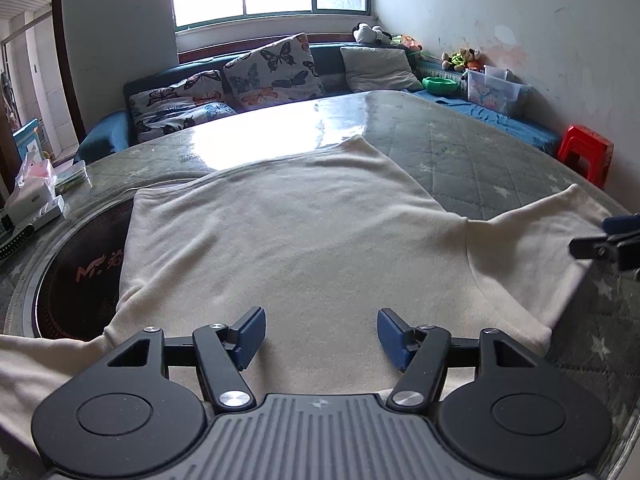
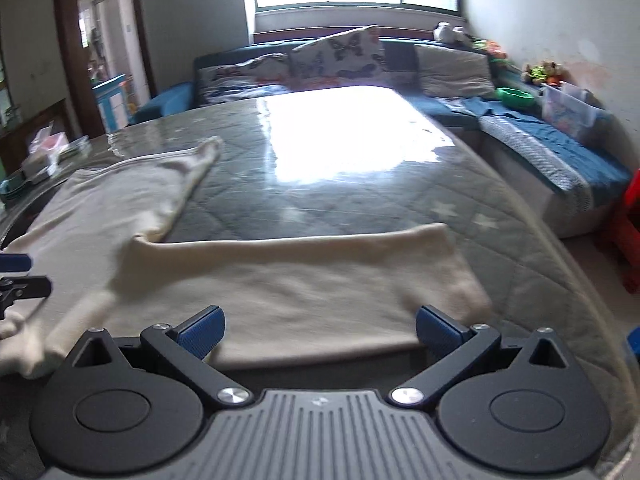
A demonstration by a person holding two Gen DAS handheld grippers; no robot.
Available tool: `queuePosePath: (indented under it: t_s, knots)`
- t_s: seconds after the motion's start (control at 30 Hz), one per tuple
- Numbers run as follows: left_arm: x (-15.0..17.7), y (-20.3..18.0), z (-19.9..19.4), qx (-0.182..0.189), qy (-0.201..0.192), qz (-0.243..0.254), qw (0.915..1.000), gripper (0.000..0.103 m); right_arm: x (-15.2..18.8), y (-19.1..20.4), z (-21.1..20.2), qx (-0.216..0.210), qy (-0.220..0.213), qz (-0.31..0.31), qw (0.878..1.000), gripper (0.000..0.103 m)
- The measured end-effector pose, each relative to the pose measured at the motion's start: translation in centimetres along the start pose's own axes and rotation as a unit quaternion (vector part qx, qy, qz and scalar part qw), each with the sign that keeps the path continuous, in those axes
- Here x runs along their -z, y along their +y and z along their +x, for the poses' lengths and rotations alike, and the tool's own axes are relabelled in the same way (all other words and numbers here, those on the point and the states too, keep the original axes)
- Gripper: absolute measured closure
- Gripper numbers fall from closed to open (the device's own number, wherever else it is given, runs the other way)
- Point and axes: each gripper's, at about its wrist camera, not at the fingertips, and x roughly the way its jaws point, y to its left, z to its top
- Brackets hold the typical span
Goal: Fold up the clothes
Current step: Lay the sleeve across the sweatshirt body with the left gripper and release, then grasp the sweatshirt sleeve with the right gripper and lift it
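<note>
Left hand-held gripper point(image 1: 321, 338) apart | right hand-held gripper point(image 2: 319, 334) apart | shirt point(image 1: 304, 240) flat (cream) | tissue box point(image 1: 34, 188) left

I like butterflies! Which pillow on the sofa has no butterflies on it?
The plain grey square pillow, rightmost against the sofa back. The two white pillows left of it have butterfly prints.

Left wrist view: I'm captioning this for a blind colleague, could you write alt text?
A cream shirt lies spread flat on a quilted grey table, with the open left gripper just above its near edge. The right gripper shows at the right edge by one sleeve; a sofa with butterfly cushions sits beneath a bright window.
</note>
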Motion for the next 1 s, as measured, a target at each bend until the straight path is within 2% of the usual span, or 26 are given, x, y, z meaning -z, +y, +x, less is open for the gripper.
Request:
queuePosePath:
  t_s: [0.3,0.6,0.7,0.77,0.83,0.97,1.0]
  knots:
    - [-0.5,-2.3,-0.5,0.020,-0.012,0.028,0.9993,0.034,0.6,-2.5,0.1,0.034,0.000,0.019,0.999,0.000]
    - [0.1,-5.2,-0.6,0.034,-0.016,0.071,0.9968,0.034,0.4,-3.3,0.4,0.064,-0.006,0.027,0.998,0.008]
    - [0.5,-6.0,-0.8,0.034,-0.021,0.090,0.9951,0.034,0.3,-3.3,0.2,0.073,-0.013,0.035,0.997,0.023]
    - [0.6,-6.1,-0.9,0.035,-0.023,0.096,0.9945,0.034,0.3,-3.3,0.0,0.072,-0.017,0.038,0.997,0.041]
    - [0.7,-6.2,-0.8,0.035,-0.022,0.096,0.9945,0.034,0.1,-3.4,0.0,0.073,-0.020,0.041,0.996,0.050]
    - [0.8,-6.2,-0.8,0.036,-0.022,0.098,0.9943,0.034,-0.8,-3.9,0.0,0.079,-0.028,0.044,0.996,0.092]
    - [0.8,-6.2,-0.8,0.036,-0.022,0.099,0.9942,0.034,-1.3,-4.2,-0.1,0.086,-0.034,0.044,0.995,0.095]
